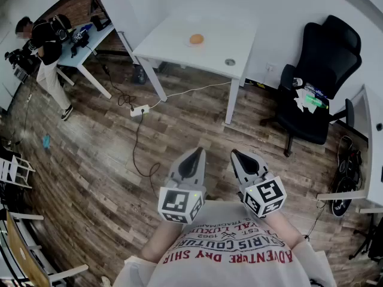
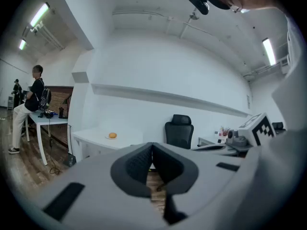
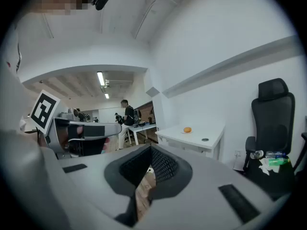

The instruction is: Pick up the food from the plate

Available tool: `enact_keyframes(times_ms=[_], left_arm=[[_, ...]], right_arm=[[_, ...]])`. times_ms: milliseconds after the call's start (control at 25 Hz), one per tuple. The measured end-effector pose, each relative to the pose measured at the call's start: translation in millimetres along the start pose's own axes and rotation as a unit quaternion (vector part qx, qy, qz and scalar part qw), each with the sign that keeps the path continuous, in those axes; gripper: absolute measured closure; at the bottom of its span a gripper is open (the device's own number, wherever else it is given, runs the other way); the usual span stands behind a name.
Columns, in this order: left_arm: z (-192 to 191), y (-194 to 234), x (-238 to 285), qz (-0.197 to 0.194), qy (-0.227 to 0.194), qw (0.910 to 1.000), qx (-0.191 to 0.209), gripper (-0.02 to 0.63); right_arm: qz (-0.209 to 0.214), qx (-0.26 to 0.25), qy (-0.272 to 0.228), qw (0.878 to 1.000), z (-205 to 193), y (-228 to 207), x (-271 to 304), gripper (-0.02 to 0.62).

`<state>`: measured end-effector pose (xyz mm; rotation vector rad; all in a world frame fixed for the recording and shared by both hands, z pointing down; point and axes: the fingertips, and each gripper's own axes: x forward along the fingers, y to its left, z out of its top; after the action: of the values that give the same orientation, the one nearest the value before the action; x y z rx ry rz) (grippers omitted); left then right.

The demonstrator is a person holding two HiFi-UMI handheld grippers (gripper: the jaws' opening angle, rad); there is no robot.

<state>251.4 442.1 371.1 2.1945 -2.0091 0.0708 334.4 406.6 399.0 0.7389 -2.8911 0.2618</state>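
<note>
Here, both pairs of fingers are clenched and empty, well short of the food.

The fingers (image 2: 136, 166) of the left gripper (image 1: 195, 152) meet at their tips with nothing between them; those of the right gripper (image 1: 235, 153) are likewise pressed together on nothing. The two hang side by side, just apart, over the wooden floor (image 1: 119, 178), in front of the person's printed shirt (image 1: 230, 250). Well ahead stands a white worktop (image 1: 173, 43), where a round orange piece of food (image 1: 196, 39), perhaps a bun, sits on a pale plate (image 1: 188, 43). A small dark disc (image 1: 230, 62) lies near the worktop's edge. A black office chair (image 1: 320, 82) stands to the right. A second person (image 1: 46, 46) is at a second worktop (image 1: 99, 37) far to the left.
</note>
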Motion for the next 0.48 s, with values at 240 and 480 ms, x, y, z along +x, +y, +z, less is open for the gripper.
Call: enact_keyframes(times_ms=[240, 480], left_arm=[[-2.6, 1.3, 1.0, -0.006, 0.000, 1.0000, -0.002, 0.598], [-3.4, 1.3, 7.8, -0.011, 0.001, 0.9999, -0.005, 0.598]], right_arm=[[0.002, -0.004, 0.002, 1.000, -1.8, 3.7, 3.6, 0.583], [-0.011, 0.015, 0.005, 1.000, -3.6, -5.2, 2.5, 0.583]])
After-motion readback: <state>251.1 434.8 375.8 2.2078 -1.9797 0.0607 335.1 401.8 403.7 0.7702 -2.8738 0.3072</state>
